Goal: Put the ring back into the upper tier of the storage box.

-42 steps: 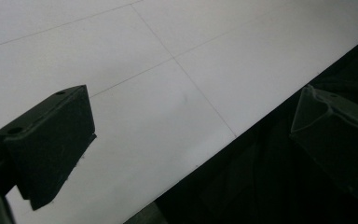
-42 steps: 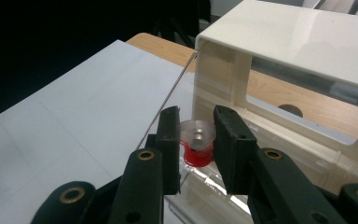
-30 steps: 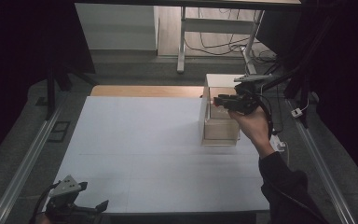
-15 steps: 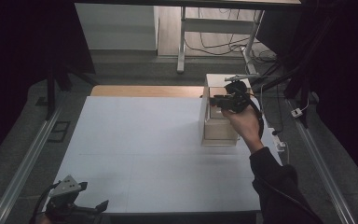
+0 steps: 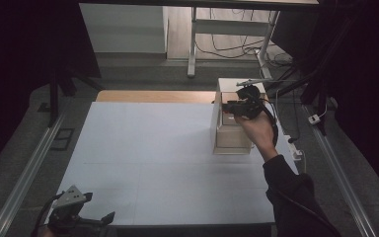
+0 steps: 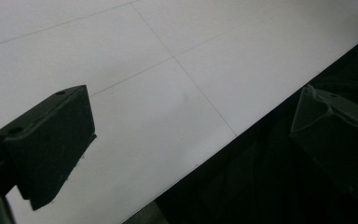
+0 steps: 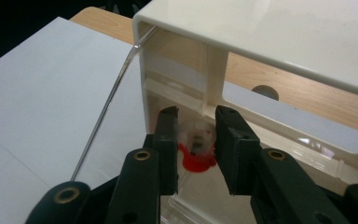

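In the high view, the right tongs are held over a white open-fronted cabinet at the counter's far right, while the left tongs are kept far off at the near left edge. In the left gripper view, the left tongs are spread wide, with nothing between the jaws. In the right gripper view, the right tongs are seen nearly pressed together, pinching a small clear item with a red base just in front of the cabinet; its kind cannot be told.

Dim room, grey floor, possibly carpeted.
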